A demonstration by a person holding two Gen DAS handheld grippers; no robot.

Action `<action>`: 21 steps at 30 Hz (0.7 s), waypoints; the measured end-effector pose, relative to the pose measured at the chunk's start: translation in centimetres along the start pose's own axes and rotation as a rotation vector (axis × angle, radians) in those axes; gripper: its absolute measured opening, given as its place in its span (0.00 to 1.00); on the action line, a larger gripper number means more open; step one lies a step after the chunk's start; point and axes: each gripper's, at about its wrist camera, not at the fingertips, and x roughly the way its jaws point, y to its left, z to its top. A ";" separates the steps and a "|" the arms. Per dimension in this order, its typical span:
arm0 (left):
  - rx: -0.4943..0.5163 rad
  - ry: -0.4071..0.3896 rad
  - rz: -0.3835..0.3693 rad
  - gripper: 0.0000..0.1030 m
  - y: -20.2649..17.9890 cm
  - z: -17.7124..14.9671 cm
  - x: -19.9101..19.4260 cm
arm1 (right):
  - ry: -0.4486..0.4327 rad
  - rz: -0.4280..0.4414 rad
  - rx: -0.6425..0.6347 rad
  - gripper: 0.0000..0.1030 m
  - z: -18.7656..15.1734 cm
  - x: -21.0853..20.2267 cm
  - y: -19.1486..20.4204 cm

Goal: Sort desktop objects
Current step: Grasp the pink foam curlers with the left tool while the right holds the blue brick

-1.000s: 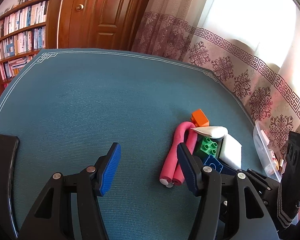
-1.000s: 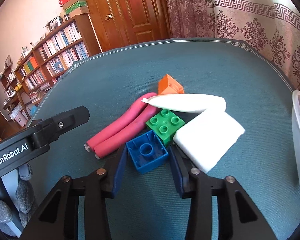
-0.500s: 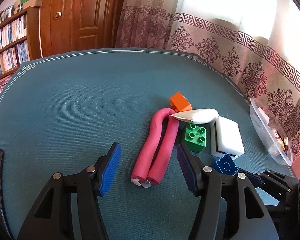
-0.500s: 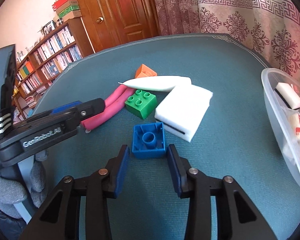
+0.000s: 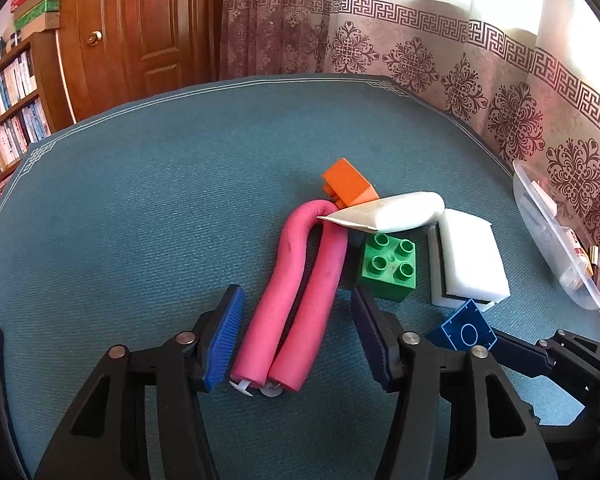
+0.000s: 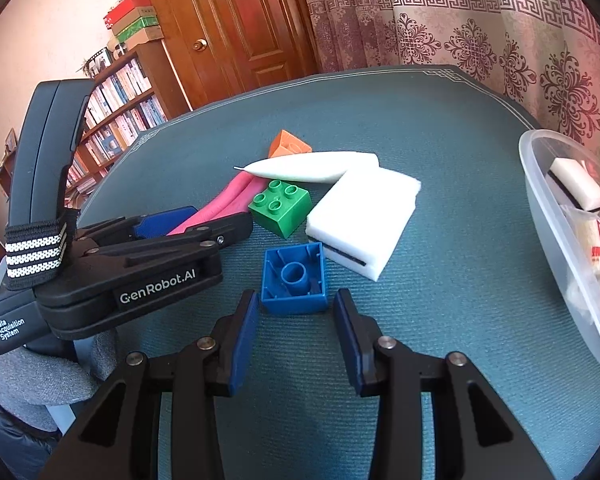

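The surface point(image 5: 148, 208) is covered in teal ribbed cloth with a thin pale border line and a fret motif at its corners. On it lie a pink foam curler point(image 5: 300, 292), an orange block point(image 5: 346, 186), a green studded brick point(image 5: 388, 266), a blue brick point(image 6: 294, 278) and a white sponge point(image 6: 364, 216) with a black strip. A white tube point(image 5: 396, 216) is cream-toned. The left gripper point(image 5: 296, 332) and right gripper point(image 6: 296, 332) are black with blue ribbed pads. The curtain point(image 5: 440, 68) is pale mauve with dark floral medallions and a Greek-key band. The door point(image 6: 240, 20) is reddish-brown wood. The container point(image 6: 540, 184) is clear plastic.
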 end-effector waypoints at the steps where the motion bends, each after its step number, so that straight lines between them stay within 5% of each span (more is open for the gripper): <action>1: -0.004 -0.001 0.004 0.41 0.1 0.0 0.0 | -0.001 0.001 0.002 0.42 0.0 0.0 0.0; 21: -0.120 -0.090 -0.002 0.38 1.6 -0.4 -3.6 | -0.005 -0.054 -0.028 0.37 0.4 0.6 1.0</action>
